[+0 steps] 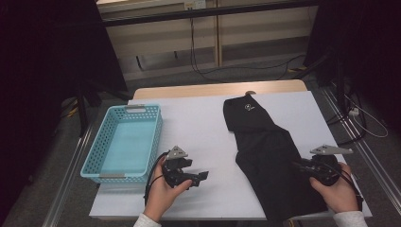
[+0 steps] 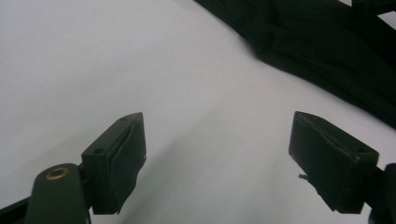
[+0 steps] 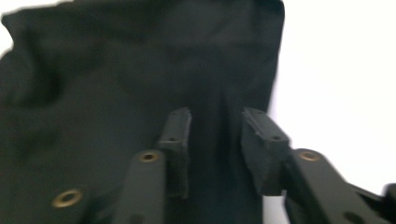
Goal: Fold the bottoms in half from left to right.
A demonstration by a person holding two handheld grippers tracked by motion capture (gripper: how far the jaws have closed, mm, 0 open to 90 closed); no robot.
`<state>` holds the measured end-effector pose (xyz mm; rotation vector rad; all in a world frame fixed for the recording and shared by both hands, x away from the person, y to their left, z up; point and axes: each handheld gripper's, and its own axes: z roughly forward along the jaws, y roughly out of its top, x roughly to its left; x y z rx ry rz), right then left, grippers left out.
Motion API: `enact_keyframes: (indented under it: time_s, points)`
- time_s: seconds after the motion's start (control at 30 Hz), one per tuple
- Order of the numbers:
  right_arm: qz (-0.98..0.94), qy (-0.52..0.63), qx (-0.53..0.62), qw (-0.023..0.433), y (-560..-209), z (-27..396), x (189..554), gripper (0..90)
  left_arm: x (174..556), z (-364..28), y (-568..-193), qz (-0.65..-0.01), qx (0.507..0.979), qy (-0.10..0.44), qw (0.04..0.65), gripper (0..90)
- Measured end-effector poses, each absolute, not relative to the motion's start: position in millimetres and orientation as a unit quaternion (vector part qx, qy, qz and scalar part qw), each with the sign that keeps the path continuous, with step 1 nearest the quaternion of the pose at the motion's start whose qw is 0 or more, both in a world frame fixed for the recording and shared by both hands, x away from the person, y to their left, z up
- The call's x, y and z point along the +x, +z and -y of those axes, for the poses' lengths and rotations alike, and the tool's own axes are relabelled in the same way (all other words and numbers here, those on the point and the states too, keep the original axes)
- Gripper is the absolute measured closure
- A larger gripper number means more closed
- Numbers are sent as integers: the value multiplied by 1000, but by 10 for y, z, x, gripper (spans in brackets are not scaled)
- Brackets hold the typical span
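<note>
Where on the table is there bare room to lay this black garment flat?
The widest free patch is the white sheet between the blue basket and the black garment. A narrower strip lies right of the garment's far end. The near right corner is crowded by the garment and the right tongs.

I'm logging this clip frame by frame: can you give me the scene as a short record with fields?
surface: white table
garment: black garment, folded, lying on the right side of the table
basket: blue basket, left side, nothing inside
left gripper: left gripper, open over bare table, apart from the garment
right gripper: right gripper, jaws parted over the garment, no cloth pinched between them
</note>
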<state>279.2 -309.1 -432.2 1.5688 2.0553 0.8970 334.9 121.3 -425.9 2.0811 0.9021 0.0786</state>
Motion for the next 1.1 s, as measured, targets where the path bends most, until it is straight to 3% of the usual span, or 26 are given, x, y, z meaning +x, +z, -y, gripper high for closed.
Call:
enact_keyframes:
  time_s: [0.23,0.4,0.57,0.7,1.1]
  points:
    - [-729,385,538,177,-4217,2793,3017,453,3319,-1260,-4280,-365,832,29,417,181]
    - [-737,401,517,168,-4193,2501,3236,434,3290,-1293,-4293,-369,832,34,412,179]
    - [-744,396,512,168,-4231,2325,3438,393,3264,-1310,-4295,-371,832,37,410,170]
    - [-740,384,522,181,-4241,2198,3575,293,3255,-1315,-4301,-370,833,36,410,170]
    - [-755,368,513,176,-4374,1837,3806,293,3215,-1342,-4314,-376,830,34,410,170]
